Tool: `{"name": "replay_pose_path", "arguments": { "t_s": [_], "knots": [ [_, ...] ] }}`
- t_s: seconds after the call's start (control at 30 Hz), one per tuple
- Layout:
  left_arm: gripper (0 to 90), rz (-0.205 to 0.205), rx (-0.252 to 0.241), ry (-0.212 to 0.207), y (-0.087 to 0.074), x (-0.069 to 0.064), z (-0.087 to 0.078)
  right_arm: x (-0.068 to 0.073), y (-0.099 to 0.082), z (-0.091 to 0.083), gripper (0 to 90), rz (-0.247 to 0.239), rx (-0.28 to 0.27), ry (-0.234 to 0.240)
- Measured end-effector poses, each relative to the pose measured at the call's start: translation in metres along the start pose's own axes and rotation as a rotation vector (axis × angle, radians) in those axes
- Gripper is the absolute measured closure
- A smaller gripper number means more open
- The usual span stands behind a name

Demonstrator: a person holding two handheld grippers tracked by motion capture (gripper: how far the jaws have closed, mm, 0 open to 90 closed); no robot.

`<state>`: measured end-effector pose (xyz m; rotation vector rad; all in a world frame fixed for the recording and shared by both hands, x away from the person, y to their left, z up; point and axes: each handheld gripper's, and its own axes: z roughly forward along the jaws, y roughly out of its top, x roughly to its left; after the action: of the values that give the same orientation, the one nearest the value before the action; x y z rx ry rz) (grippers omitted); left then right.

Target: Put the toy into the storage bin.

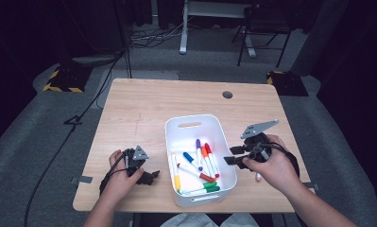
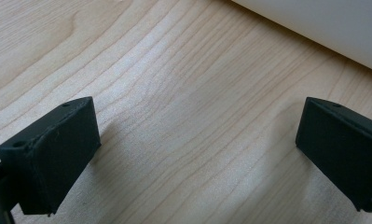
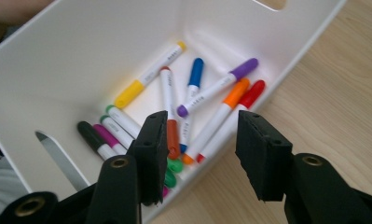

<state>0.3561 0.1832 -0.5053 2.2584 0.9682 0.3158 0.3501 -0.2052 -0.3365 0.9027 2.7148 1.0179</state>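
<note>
The right gripper [image 1: 236, 156], jaws apart and empty, hangs at three o'clock of the white plastic bin [image 1: 224, 142], maybe ready to fetch another of the colourful marker pens [image 1: 200, 165] inside. The left gripper [image 1: 146, 176] rests wide open on the wooden table [image 1: 143, 104].

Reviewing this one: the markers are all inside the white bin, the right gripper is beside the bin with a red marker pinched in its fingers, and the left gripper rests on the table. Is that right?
Not quite. The right gripper holds nothing: in the right gripper view its fingers stand apart with only air between them, above the white bin's rim. The red marker lies inside with the other markers. The left gripper does rest on the table.
</note>
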Motion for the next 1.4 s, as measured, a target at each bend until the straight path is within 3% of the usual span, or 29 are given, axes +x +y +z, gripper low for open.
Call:
{"name": "replay_pose_path", "arguments": {
  "t_s": [0.07,0.27,0.6,0.77,1.07,1.4],
  "knots": [
    [0.0,0.000,0.000,0.000,0.000,0.000,0.000,-0.006,-0.005,-0.007,55.9,0.031,-0.027,-0.001],
    [0.0,0.000,0.000,0.000,0.000,0.000,0.000,-0.030,-0.025,-0.014,54.8,0.096,-0.028,-0.064],
    [0.0,0.000,0.000,0.000,0.000,0.000,0.000,-0.083,-0.062,0.009,52.3,0.245,0.025,-0.162],
    [0.0,0.000,-0.001,0.001,0.000,0.000,0.000,-0.102,-0.078,0.025,51.4,0.298,0.056,-0.188],
    [0.0,-0.001,-0.001,0.000,0.000,0.000,0.000,-0.122,-0.096,0.044,49.4,0.342,0.078,-0.232],
    [0.0,0.000,0.000,0.000,0.000,0.000,0.000,-0.129,-0.103,0.056,49.3,0.372,0.102,-0.238]
  ]
}}
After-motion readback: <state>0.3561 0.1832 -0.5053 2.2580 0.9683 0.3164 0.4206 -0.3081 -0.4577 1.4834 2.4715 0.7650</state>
